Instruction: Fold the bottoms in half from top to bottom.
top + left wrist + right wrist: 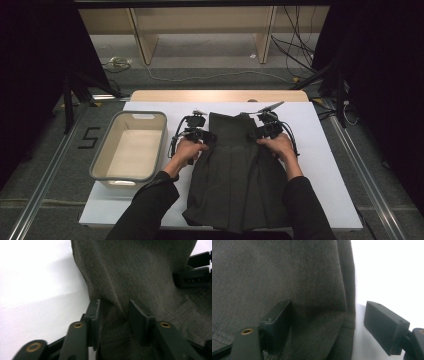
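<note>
Skirt (237, 170) mid-frame on the desk (330, 165): left hand-held gripper (113, 315) partly open around a fold (pads not pressing), right hand-held gripper (327, 322) wide open astride its edge.

Black long sleeves were worn on both forearms, and each black gripper, left gripper (206, 134) and right gripper (257, 132), was seen fitted with blocky matte fingers (140, 317) on brass-riveted links, a looping black cable and a grey three-cornered plate on top.
</note>
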`<state>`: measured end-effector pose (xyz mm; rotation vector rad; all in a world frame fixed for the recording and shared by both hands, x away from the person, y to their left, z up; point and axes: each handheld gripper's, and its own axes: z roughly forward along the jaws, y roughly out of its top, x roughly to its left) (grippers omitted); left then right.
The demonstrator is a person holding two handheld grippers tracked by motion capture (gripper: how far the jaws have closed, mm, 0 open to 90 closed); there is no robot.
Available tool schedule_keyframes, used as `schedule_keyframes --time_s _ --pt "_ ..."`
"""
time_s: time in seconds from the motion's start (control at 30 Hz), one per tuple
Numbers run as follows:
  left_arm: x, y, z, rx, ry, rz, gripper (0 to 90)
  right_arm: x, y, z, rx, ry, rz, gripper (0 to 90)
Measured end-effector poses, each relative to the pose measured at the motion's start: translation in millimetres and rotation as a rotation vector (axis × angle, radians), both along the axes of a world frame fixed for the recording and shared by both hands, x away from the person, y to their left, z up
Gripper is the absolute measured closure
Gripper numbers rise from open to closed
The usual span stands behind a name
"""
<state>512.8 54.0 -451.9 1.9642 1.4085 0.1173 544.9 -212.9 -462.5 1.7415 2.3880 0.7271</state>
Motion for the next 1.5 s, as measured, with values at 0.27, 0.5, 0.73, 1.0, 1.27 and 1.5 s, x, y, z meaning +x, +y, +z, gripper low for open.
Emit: schedule_keyframes --time_s 0.27,0.5,0.73,1.0,1.27,1.5 --pt "7.1 -5.1 -0.3 -0.023 0.004 -0.002 61.8 1.5 6.2 -1.7 0.009 0.015 0.005 27.3" --pt "5.1 -9.5 1.1 -0.024 -0.011 -0.011 84.0 -2.3 11.9 -0.1 0.021 0.006 0.027 51.0" --pt "3.2 -5.7 6.2 -0.037 -0.044 -0.013 86.4 -4.2 17.1 4.2 0.027 -0.002 0.060 77.1" --pt "5.9 5.1 24.9 -0.087 -0.105 0.003 86.9 -3.9 15.5 38.2 0.034 -0.082 0.091 81.4" --pt "6.2 1.6 45.1 -0.091 -0.166 -0.016 86.9 -5.0 11.4 61.3 0.030 -0.157 0.093 81.5" --pt "10.6 -0.8 53.7 -0.076 -0.194 -0.014 86.9 -6.3 10.3 70.7 0.017 -0.195 0.094 81.4"
